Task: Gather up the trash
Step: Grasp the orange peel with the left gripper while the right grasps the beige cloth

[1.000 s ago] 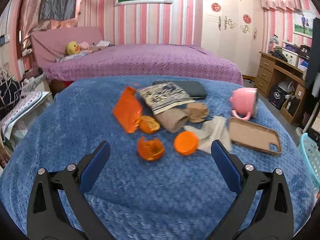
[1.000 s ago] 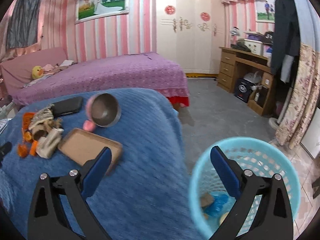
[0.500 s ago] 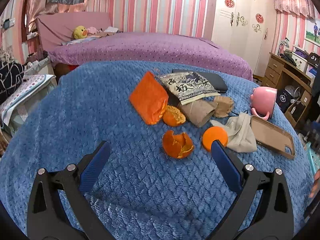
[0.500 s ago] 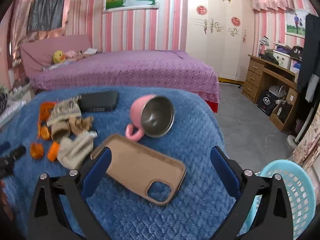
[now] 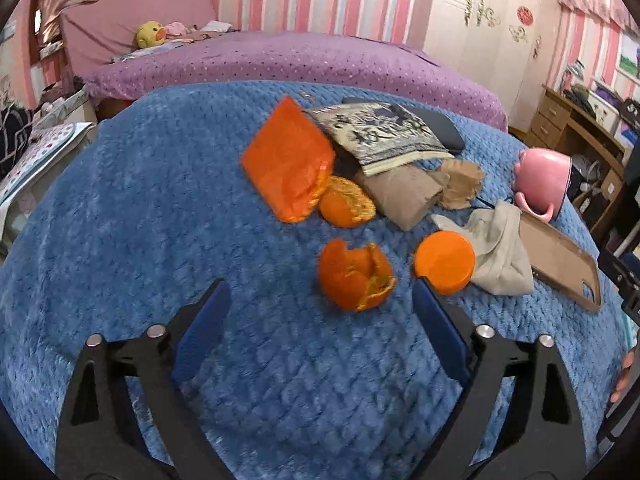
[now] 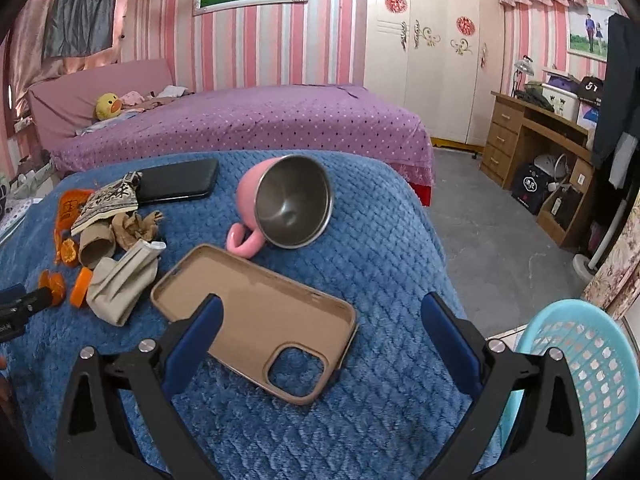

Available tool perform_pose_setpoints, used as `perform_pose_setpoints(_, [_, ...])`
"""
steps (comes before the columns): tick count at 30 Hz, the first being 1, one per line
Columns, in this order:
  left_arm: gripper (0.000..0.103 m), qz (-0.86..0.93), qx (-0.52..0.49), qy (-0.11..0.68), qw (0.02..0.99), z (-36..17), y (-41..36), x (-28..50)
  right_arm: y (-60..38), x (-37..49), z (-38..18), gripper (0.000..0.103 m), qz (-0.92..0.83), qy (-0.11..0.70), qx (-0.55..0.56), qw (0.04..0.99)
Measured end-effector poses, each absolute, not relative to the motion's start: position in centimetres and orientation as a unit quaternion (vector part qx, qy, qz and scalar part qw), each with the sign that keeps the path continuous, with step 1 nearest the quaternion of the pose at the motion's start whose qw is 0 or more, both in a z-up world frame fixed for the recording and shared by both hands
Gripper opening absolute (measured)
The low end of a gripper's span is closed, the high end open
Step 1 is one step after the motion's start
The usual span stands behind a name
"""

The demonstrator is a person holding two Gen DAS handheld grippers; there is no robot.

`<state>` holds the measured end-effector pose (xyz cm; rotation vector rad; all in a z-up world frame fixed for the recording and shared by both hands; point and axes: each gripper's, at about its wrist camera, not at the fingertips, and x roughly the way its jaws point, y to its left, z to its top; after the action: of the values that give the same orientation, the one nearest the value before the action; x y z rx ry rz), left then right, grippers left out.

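The left gripper (image 5: 318, 316) has dropped closer, jaws spread but closing just short of the orange peel (image 5: 354, 280), nothing pinched yet; light, crushable, best pinched across its curled rim.

The dark bag (image 6: 591, 89) on the desk reads "57".

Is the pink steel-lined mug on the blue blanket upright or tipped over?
Tipped over. The pink steel-lined mug lies on its side on the blue blanket, its empty mouth facing the right wrist camera, handle touching the blanket.
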<state>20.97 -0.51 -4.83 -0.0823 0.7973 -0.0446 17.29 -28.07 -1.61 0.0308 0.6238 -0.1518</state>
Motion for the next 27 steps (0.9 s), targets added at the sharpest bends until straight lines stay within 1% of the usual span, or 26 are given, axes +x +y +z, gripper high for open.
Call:
perform_pose_setpoints(1, [0.076, -0.029, -0.038, 0.390, 0.919, -4.9, -1.0, 21.4, -28.0, 17.4, -1.6, 0.097, -0.074, 0.307, 0.016, 0.949])
perform_pose_setpoints(2, [0.072, -0.037, -0.036, 0.394, 0.918, -5.0, -1.3, 21.7, -27.9, 17.5, -1.7, 0.097, -0.073, 0.307, 0.016, 0.949])
perform_pose_setpoints(4, [0.056, -0.053, -0.028, 0.408, 0.911, -5.4, -2.1, 22.4, -27.5, 17.6, -1.7, 0.097, -0.070, 0.307, 0.011, 0.949])
perform_pose_setpoints(6, [0.049, -0.056, -0.024, 0.409, 0.910, -5.5, -2.4, 22.5, -27.1, 17.5, -1.7, 0.097, -0.069, 0.306, 0.003, 0.950])
perform_pose_setpoints(7, [0.042, -0.059, -0.026, 0.406, 0.911, -5.4, -2.4, 22.4, -27.0, 17.5, -1.7, 0.097, -0.067, 0.305, 0.001, 0.950])
perform_pose_setpoints(9, [0.034, -0.064, -0.032, 0.402, 0.913, -5.2, -2.2, 22.4, -26.6, 17.4, -1.7, 0.097, -0.062, 0.305, 0.000, 0.950])
perform_pose_setpoints(13, [0.028, -0.055, -0.048, 0.391, 0.918, -4.9, -1.3, 21.8, -24.9, 17.5, -1.9, 0.097, -0.047, 0.308, -0.014, 0.950])
perform_pose_setpoints(18, [0.027, -0.036, -0.040, 0.368, 0.928, -3.8, -0.1, 20.2, -21.8, 17.5, -1.8, 0.097, -0.011, 0.305, -0.022, 0.952])
perform_pose_setpoints(23, [0.027, -0.015, -0.040, 0.361, 0.932, -3.4, 1.8, 19.3, -18.2, 18.4, -2.0, 0.097, 0.019, 0.311, -0.049, 0.949])
perform_pose_setpoints(26, [0.027, 0.000, -0.043, 0.363, 0.931, -3.4, 3.0, 19.3, -16.7, 19.2, -2.2, 0.094, 0.034, 0.318, -0.056, 0.946])
perform_pose_setpoints(27, [0.027, 0.003, -0.042, 0.364, 0.931, -3.4, 3.3, 19.3, -16.6, 19.3, -2.2, 0.088, 0.037, 0.320, -0.054, 0.945])
